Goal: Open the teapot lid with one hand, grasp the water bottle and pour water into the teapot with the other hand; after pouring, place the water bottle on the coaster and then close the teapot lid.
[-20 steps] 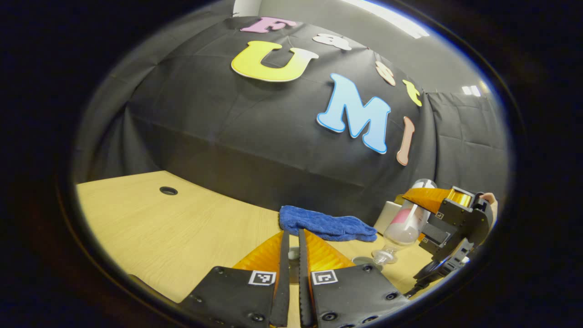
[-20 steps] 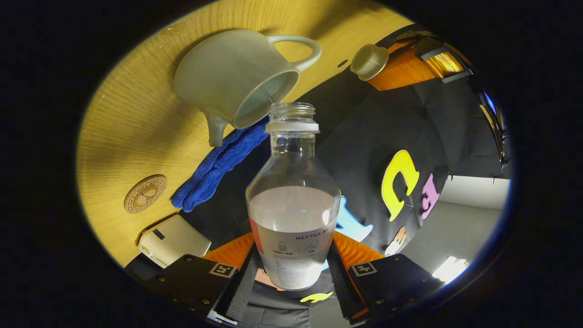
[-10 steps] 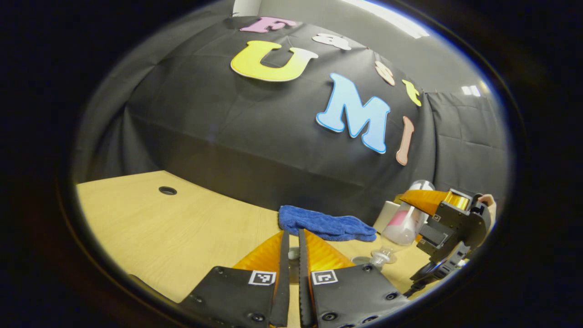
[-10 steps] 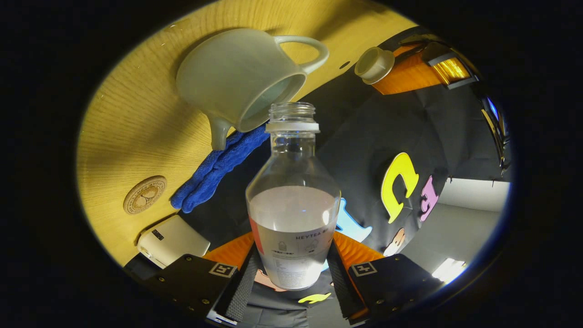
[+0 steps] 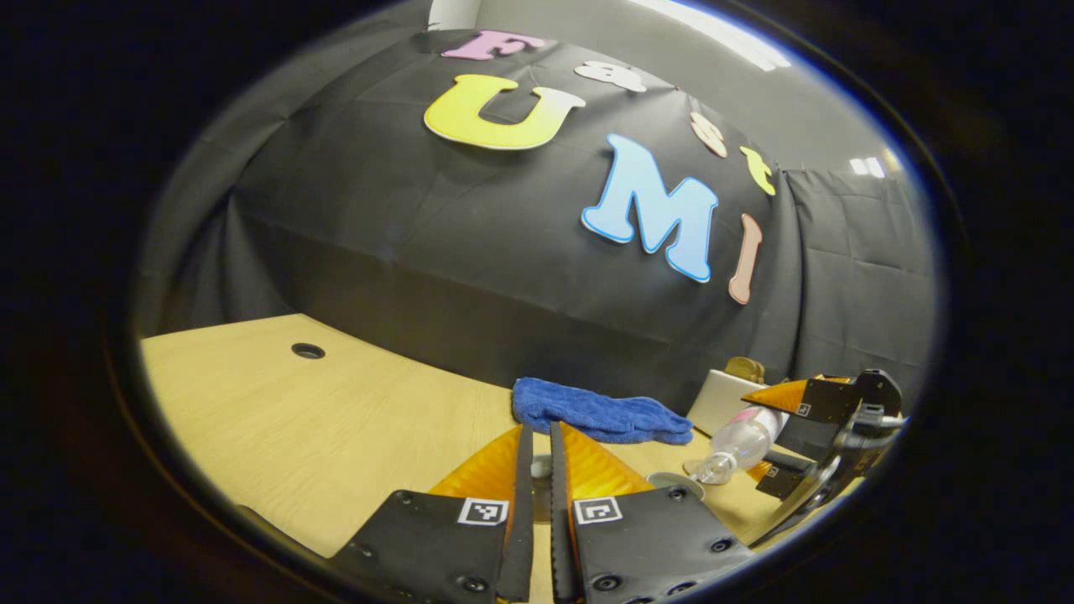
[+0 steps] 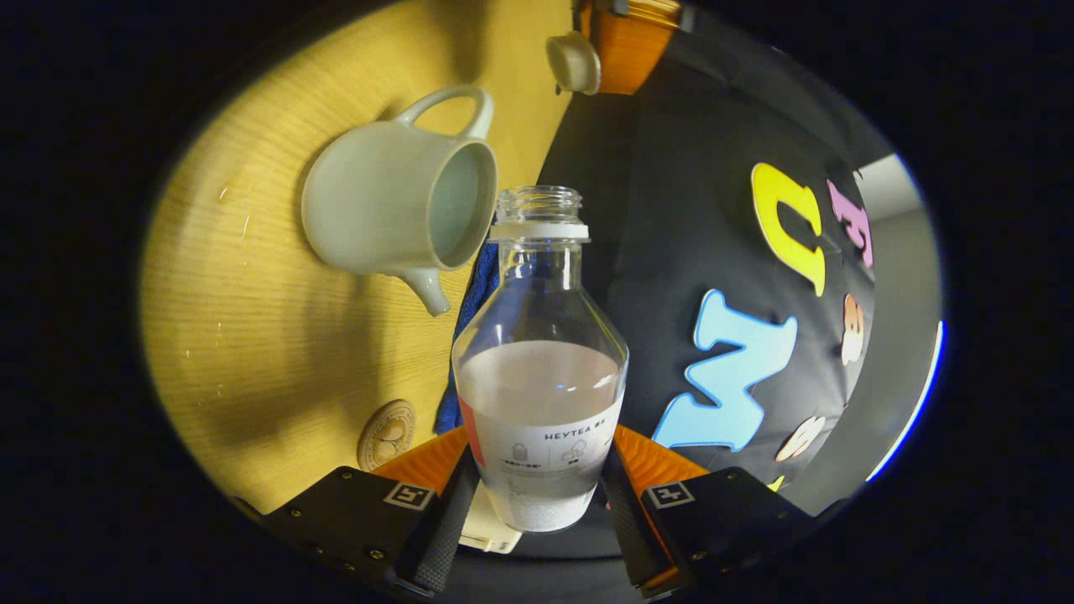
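Bottle [image 6: 539, 361] pinched at its labelled lower body by right gripper [image 6: 537, 503], mouth beside open teapot [image 6: 394, 218] | likely light, smooth, squashy; hold low | left gripper [image 5: 537, 470] pinches lid [image 6: 573, 63], fingers nearly together

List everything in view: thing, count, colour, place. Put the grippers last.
teapot: one, pale green, lid off, on the table.
teapot lid: one, pale, held off the pot.
water bottle: one, clear, part full, uncapped.
coaster: one, round, wooden, on the table.
cloth: one, blue, by the booth wall.
box: one, white, beside the cloth.
table: one, light wood.
left gripper: shut on the teapot lid.
right gripper: shut on the water bottle.
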Available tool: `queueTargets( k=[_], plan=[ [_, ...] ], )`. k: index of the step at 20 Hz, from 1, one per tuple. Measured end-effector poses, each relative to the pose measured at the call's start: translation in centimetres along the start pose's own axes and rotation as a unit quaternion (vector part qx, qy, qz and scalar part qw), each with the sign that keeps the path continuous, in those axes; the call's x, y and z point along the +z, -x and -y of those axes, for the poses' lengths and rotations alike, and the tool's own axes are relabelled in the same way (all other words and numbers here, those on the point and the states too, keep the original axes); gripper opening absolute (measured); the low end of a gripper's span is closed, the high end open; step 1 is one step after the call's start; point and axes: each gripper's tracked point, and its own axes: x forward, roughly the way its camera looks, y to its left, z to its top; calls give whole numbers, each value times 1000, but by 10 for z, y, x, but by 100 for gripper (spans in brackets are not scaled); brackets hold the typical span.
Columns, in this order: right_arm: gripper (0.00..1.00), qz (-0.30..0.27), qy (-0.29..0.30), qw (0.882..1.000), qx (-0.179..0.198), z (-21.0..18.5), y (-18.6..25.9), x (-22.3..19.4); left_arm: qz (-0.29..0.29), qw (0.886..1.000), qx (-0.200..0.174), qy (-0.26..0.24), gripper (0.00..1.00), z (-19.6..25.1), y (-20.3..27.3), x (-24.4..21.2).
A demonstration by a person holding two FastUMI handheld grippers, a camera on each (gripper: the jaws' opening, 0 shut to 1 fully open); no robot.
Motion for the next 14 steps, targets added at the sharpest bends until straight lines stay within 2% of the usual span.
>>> queueTargets(
  k=[4, 7, 12, 14],
  plan=[
    [76, -6, -85, 996, 20, -4, -1, -14, -1, 1000, 0, -2, 18, 0, -1, -2],
    [76, -17, -175, 983, 48, -14, -7, -32, -3, 1000, -1, -6, 18, 2, 0, -1],
    [77, -36, -335, 939, 72, -24, -12, -58, -4, 1000, -2, -19, 18, 5, 0, -2],
    [77, -42, -388, 917, 77, -26, -18, -66, -5, 1000, -3, -23, 18, 5, -2, -3]
  ],
)
